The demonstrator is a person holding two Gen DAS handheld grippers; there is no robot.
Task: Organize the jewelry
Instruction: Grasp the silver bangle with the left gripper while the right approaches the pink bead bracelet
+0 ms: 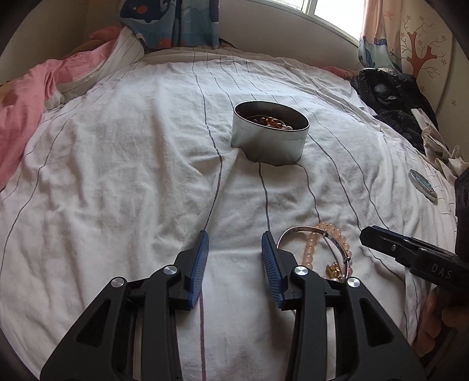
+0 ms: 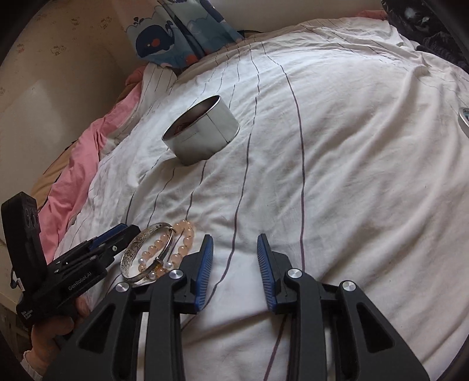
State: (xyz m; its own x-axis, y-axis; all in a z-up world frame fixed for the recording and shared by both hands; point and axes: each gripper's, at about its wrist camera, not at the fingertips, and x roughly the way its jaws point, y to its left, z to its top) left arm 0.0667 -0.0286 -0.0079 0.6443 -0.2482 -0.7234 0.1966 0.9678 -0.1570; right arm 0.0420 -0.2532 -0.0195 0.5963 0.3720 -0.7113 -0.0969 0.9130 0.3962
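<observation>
Nearest cams, on white striped sheet [image 1: 117, 175]: L gripper [image 1: 234, 243] part open, nothing btwn blue pads, bare cloth under. R gripper [image 2: 234, 246] same, part open, empty. Btwn the two grippers: silver bangle [image 2: 146, 252] lying over pink bead bracelet [image 2: 183, 243], small gold piece [image 1: 332, 268] beside them, all on sheet. Farther back, mid-bed: round tin [image 1: 269, 137], lid off, amber beads [image 1: 269, 120] inside. Round lid [image 1: 422, 184] w/ blue top off to right edge. Pink quilt [image 1: 23, 111] at left, curtain [image 1: 176, 20] far end.
</observation>
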